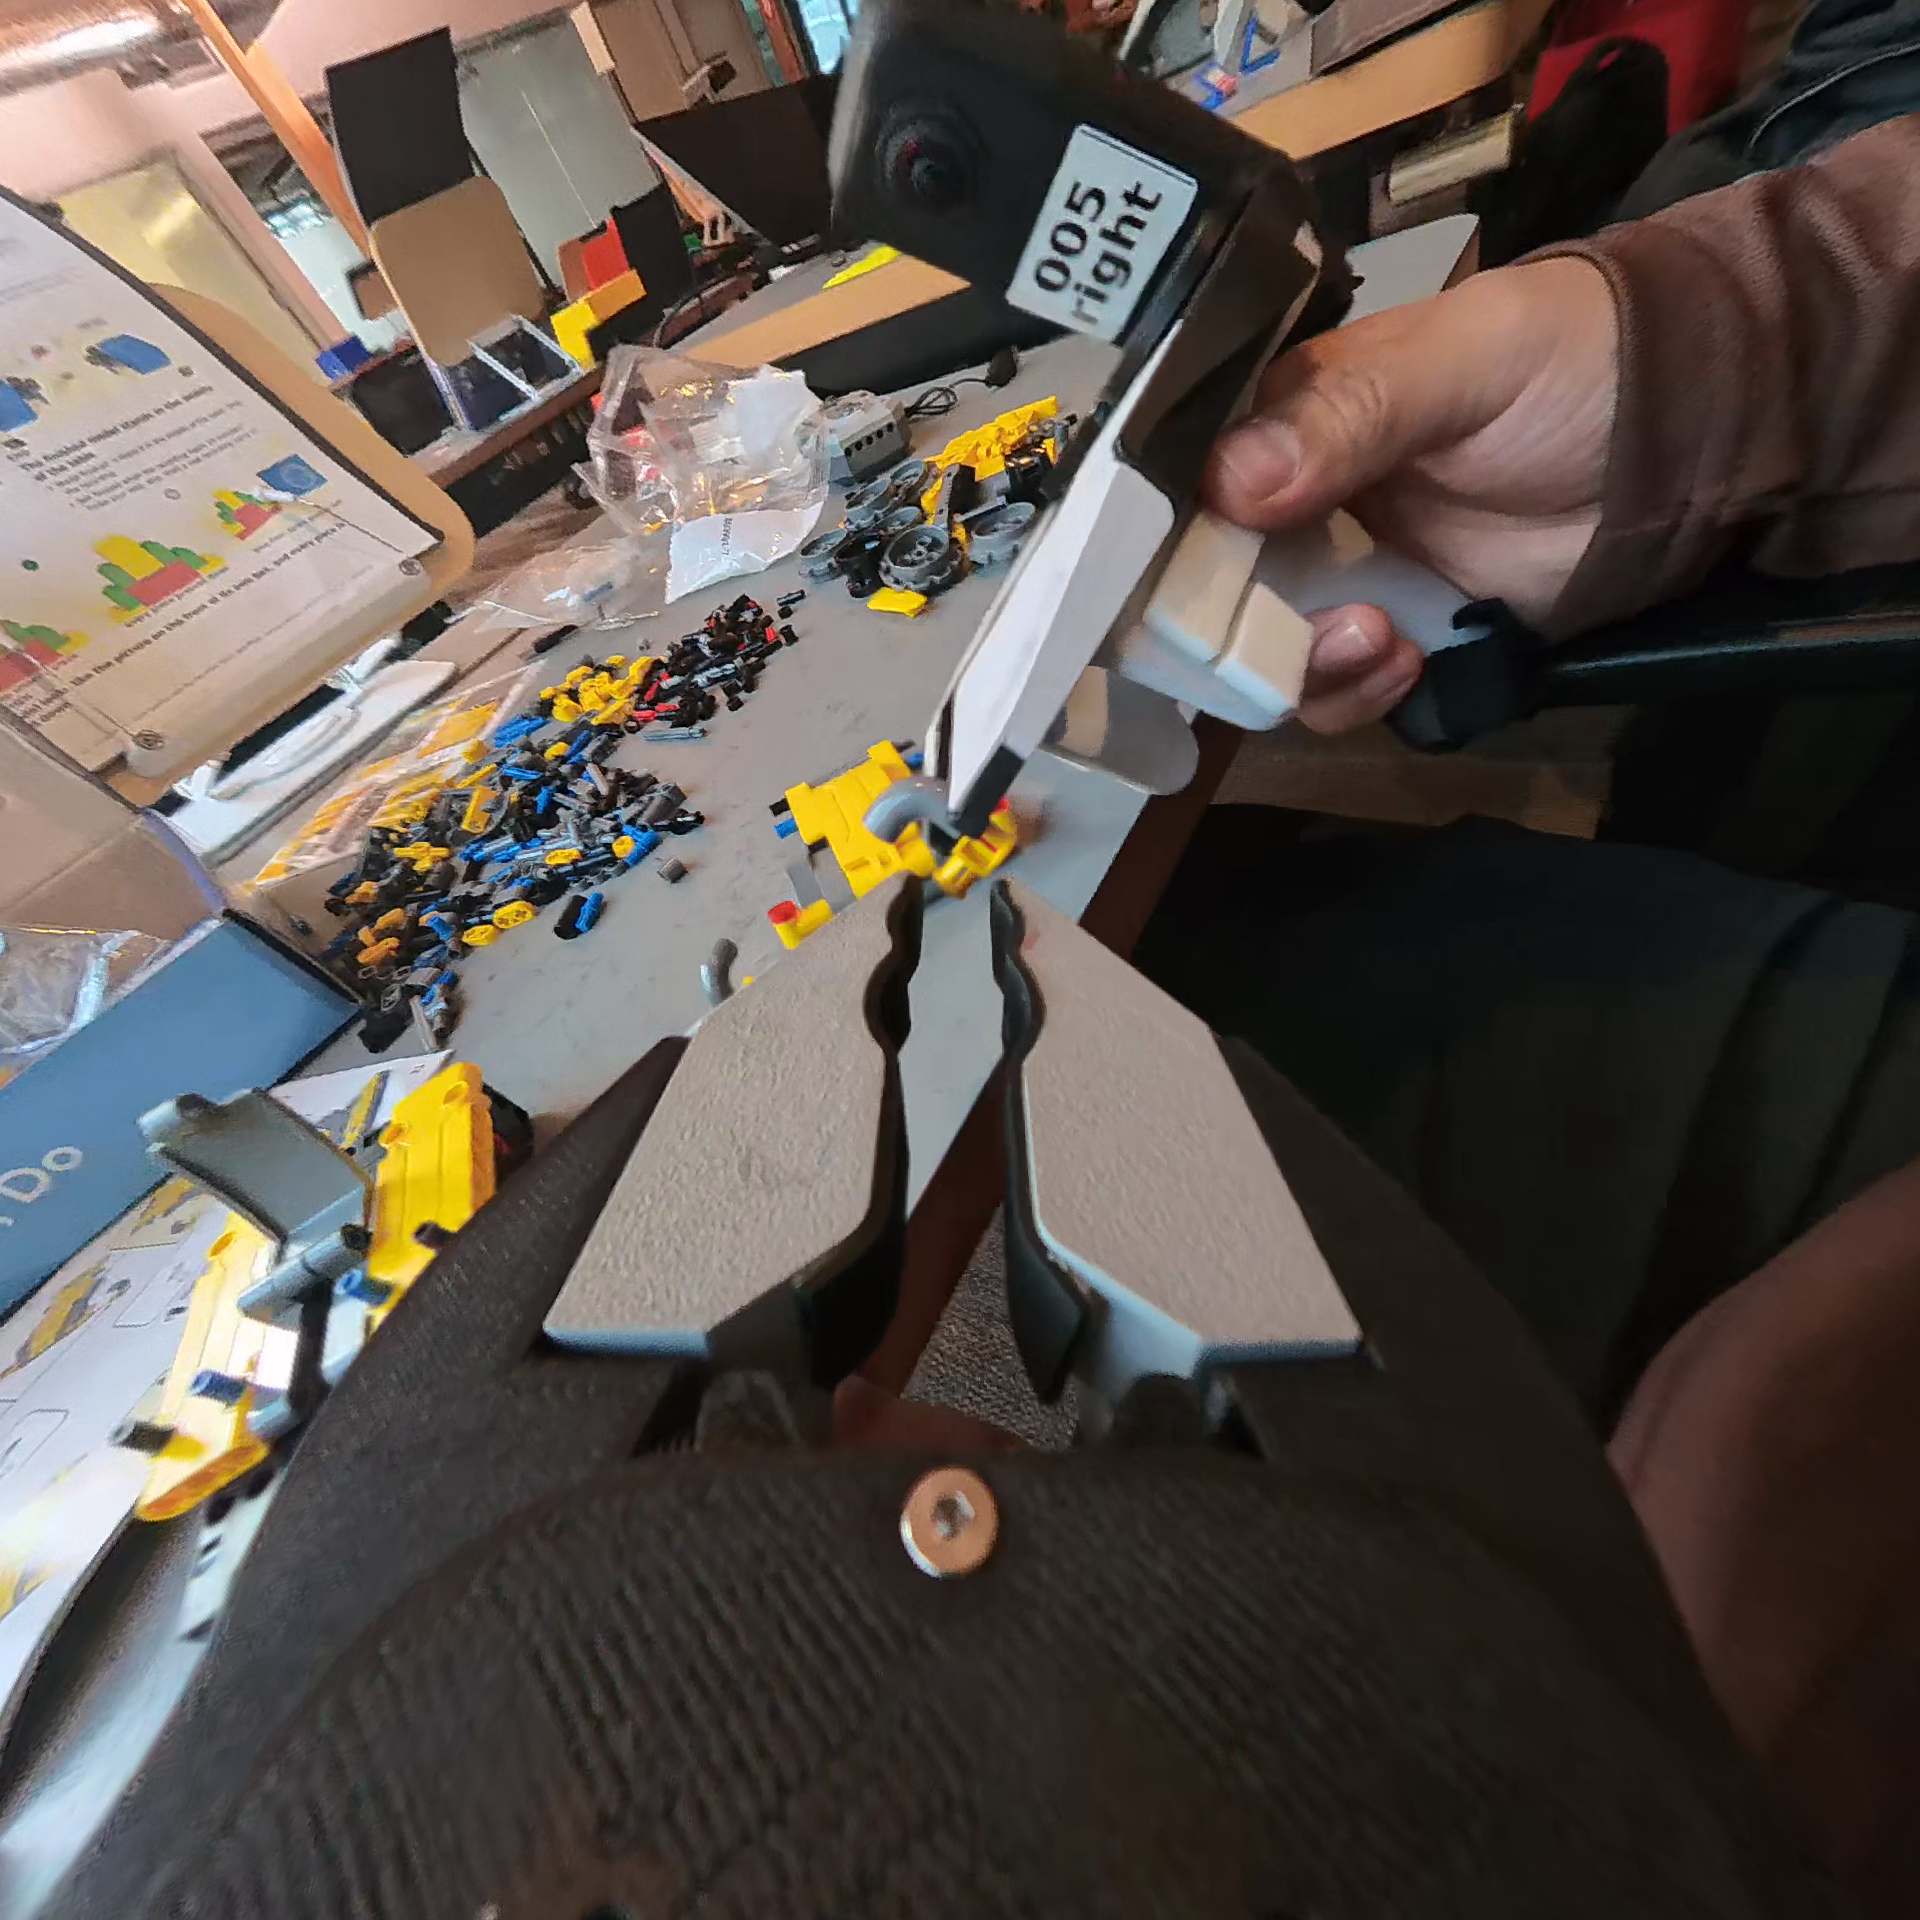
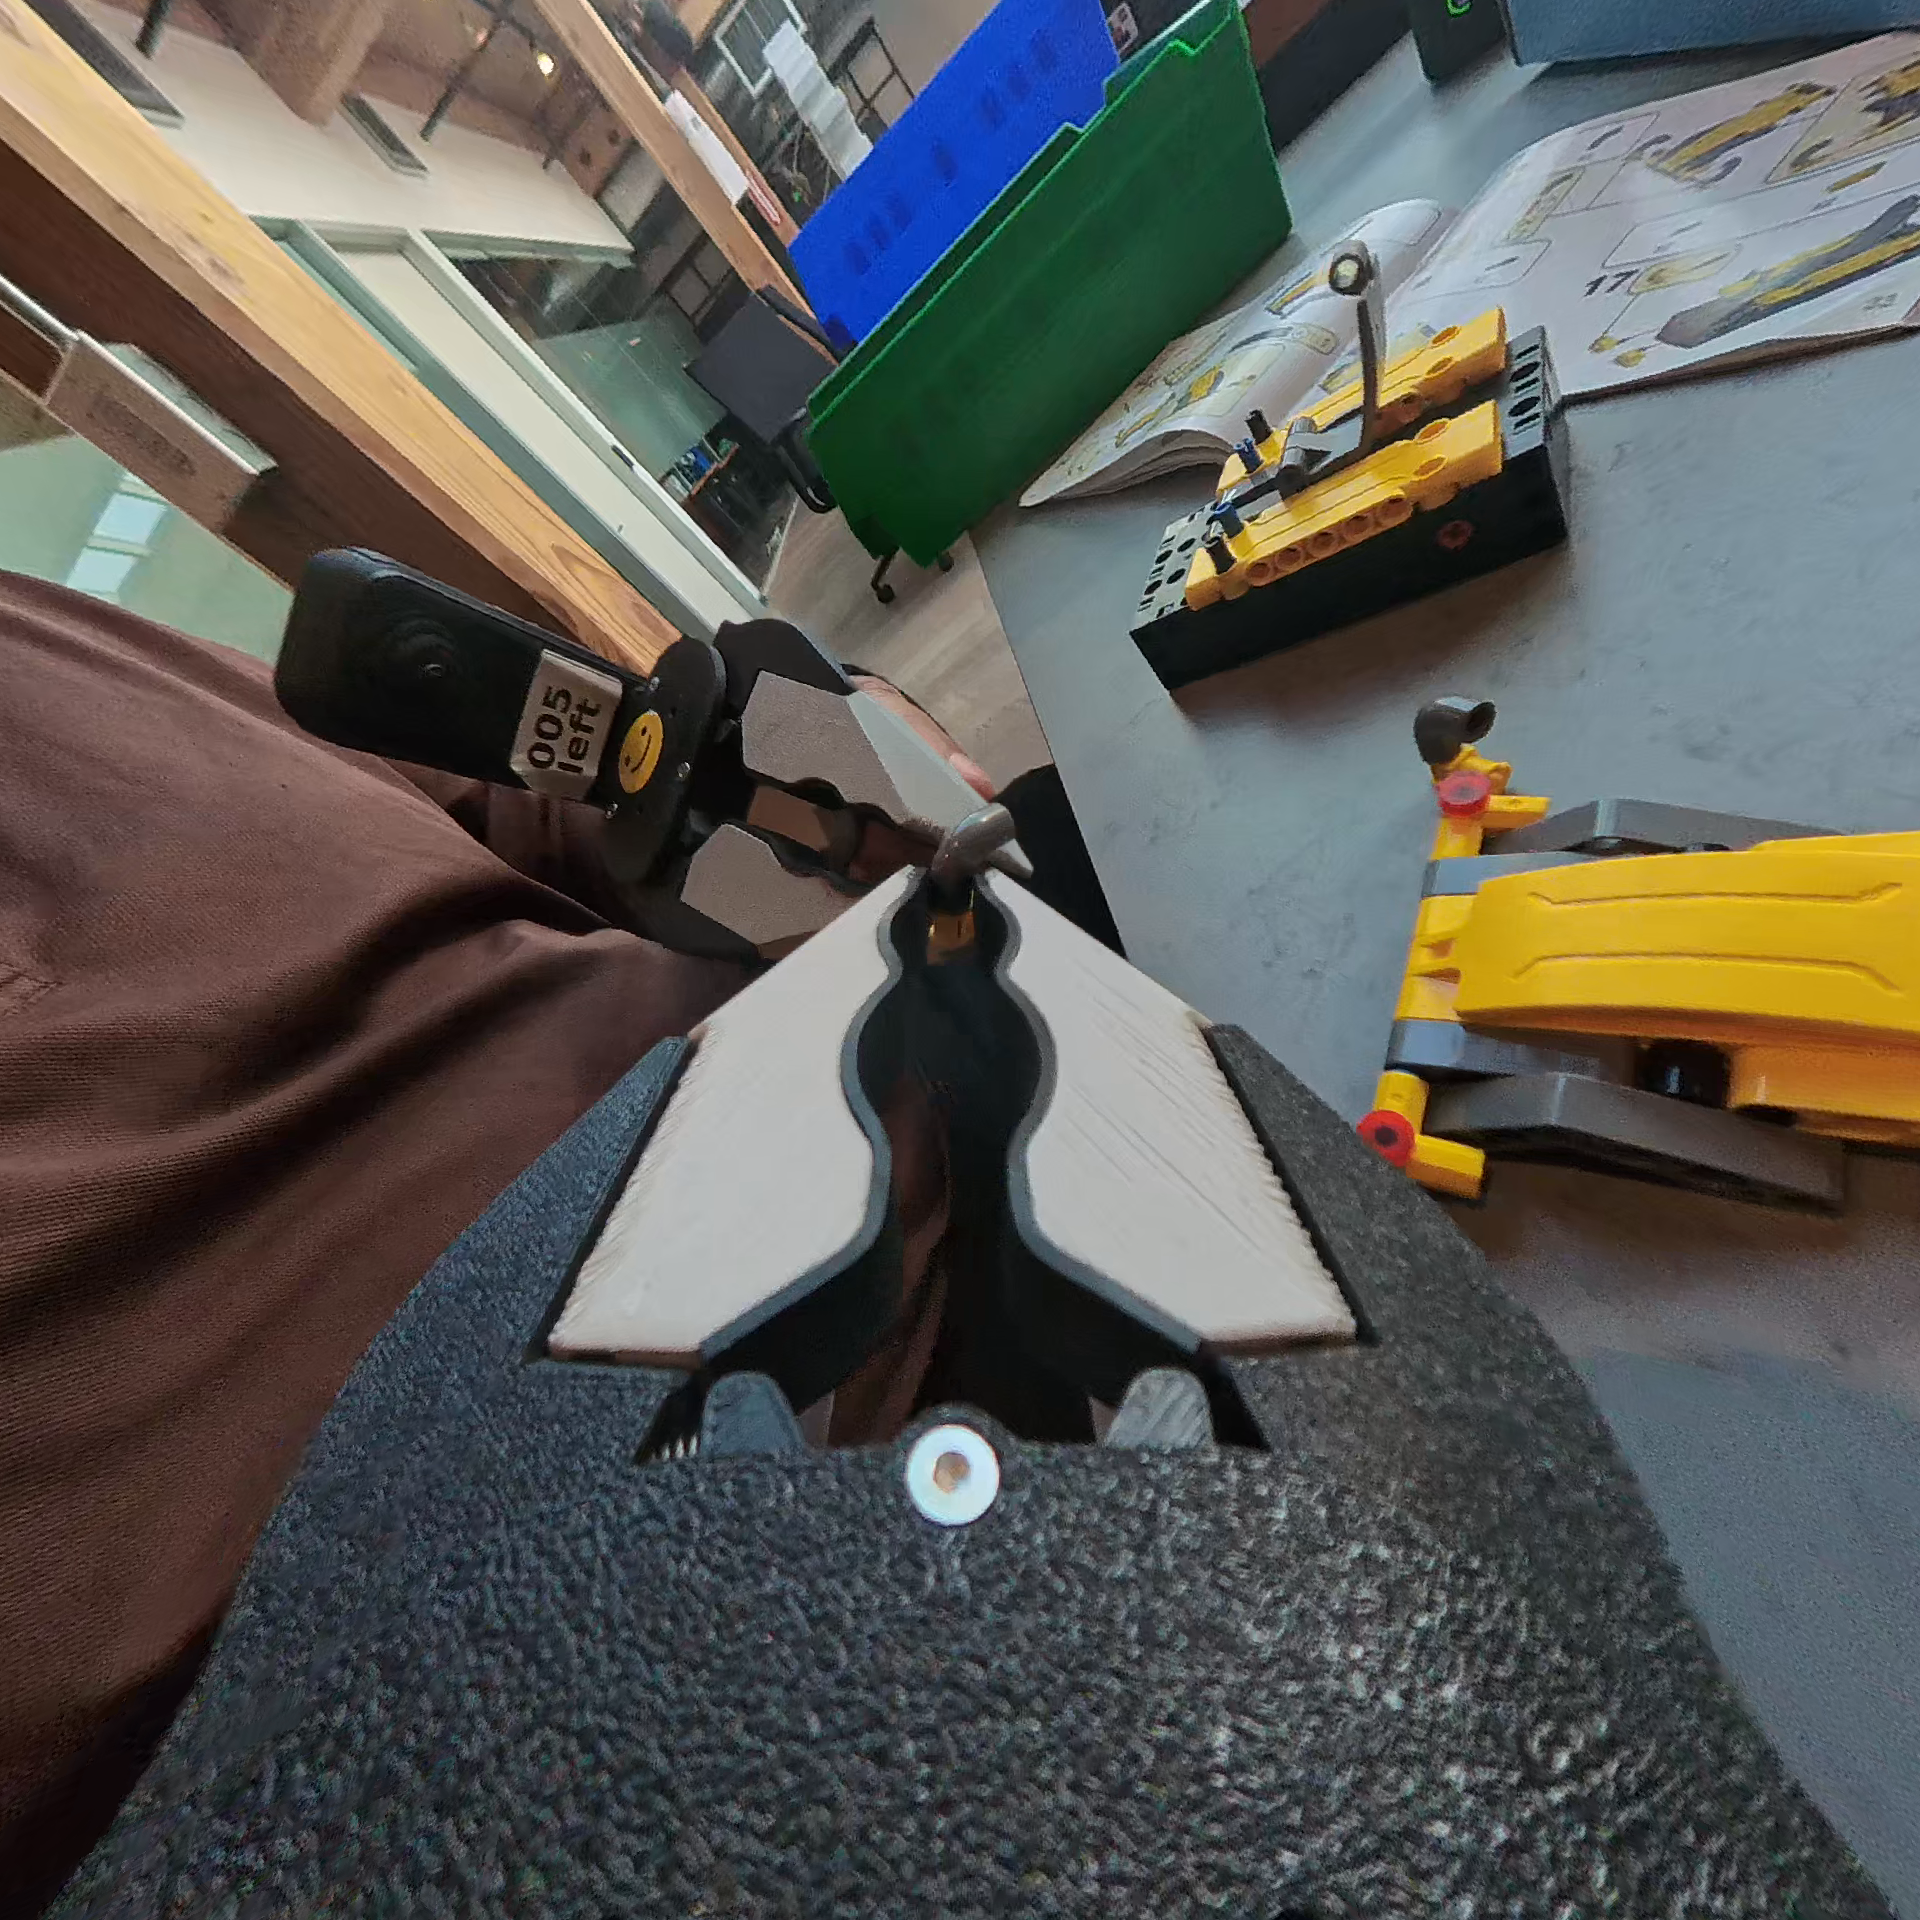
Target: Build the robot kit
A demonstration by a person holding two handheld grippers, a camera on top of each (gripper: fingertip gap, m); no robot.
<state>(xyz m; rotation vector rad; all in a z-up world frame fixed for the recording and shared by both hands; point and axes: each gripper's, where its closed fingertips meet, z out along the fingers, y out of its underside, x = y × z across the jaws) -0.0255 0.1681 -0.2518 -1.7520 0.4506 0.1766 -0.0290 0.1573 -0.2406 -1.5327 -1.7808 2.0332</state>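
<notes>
The right tongs point(image 2: 951, 909) are seen pinched at their tips on a small yellow and black piece point(image 2: 948, 925) topped by a grey elbow part point(image 2: 971, 836). The elbow is tilted, with its bent end toward 1 o'clock in the right wrist view. The left tongs point(image 1: 951, 904) are held slightly apart with nothing between them, their tips just short of that piece, at the edge of the grey surface point(image 1: 582, 997). A white label with printed characters is carried on each tool body. At 3 o'clock in the right wrist view a yellow and grey model section point(image 2: 1662, 997) lies on the surface. Farther off, at 1 o'clock, a black and yellow beam assembly point(image 2: 1361, 520) lies beside an open instruction booklet point(image 2: 1662, 208). In the left wrist view, loose small parts point(image 1: 540, 810) are heaped at 10 o'clock.
</notes>
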